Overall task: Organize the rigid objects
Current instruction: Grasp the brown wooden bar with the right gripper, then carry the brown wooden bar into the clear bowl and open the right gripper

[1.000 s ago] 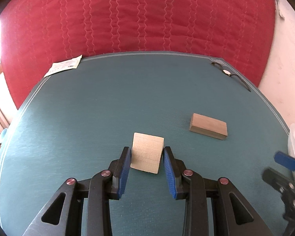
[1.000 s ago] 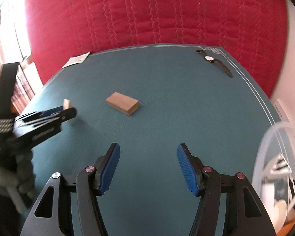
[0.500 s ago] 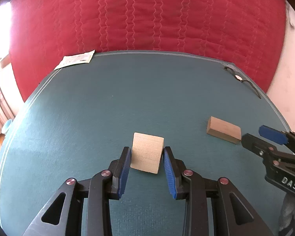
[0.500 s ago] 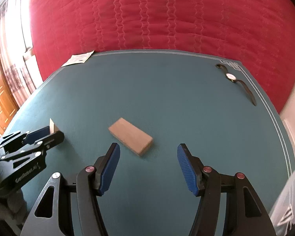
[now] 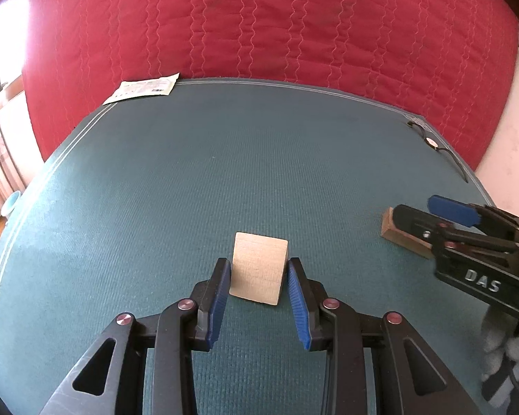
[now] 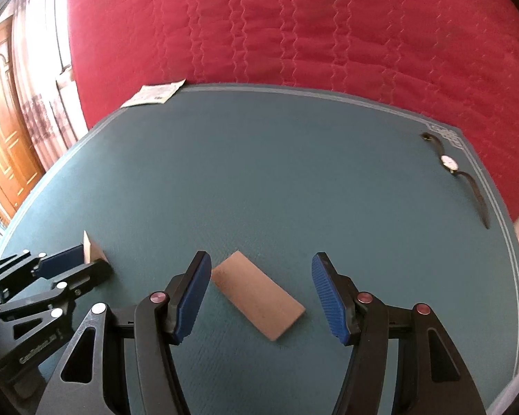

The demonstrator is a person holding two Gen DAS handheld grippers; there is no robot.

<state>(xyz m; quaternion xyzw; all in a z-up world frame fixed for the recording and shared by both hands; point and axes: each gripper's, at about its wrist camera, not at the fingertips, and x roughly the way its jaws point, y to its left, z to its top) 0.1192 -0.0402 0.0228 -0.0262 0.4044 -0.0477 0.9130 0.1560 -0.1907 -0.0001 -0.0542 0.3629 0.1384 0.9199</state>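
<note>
A pale wooden block (image 5: 258, 268) stands on edge on the teal table mat (image 5: 225, 173), and my left gripper (image 5: 258, 263) is shut on its two sides. In the right wrist view the same gripper (image 6: 86, 263) and block (image 6: 91, 250) show at the left. A flat brown block (image 6: 257, 294) lies at an angle on the mat. My right gripper (image 6: 262, 259) hangs open over it, one finger on each side, pads clear of it. From the left wrist view the right gripper (image 5: 432, 211) partly hides that brown block (image 5: 398, 238).
A wristwatch (image 6: 448, 162) lies near the mat's far right corner. A white paper packet (image 6: 154, 94) sits at the far left edge. A red quilted cover (image 6: 294, 27) rises behind the table. A wooden door (image 6: 3, 131) stands at the left.
My right gripper has swung left across the mat until the brown block lies between its open fingers; the clear container left its view. The left gripper kept its hold on the pale block.
</note>
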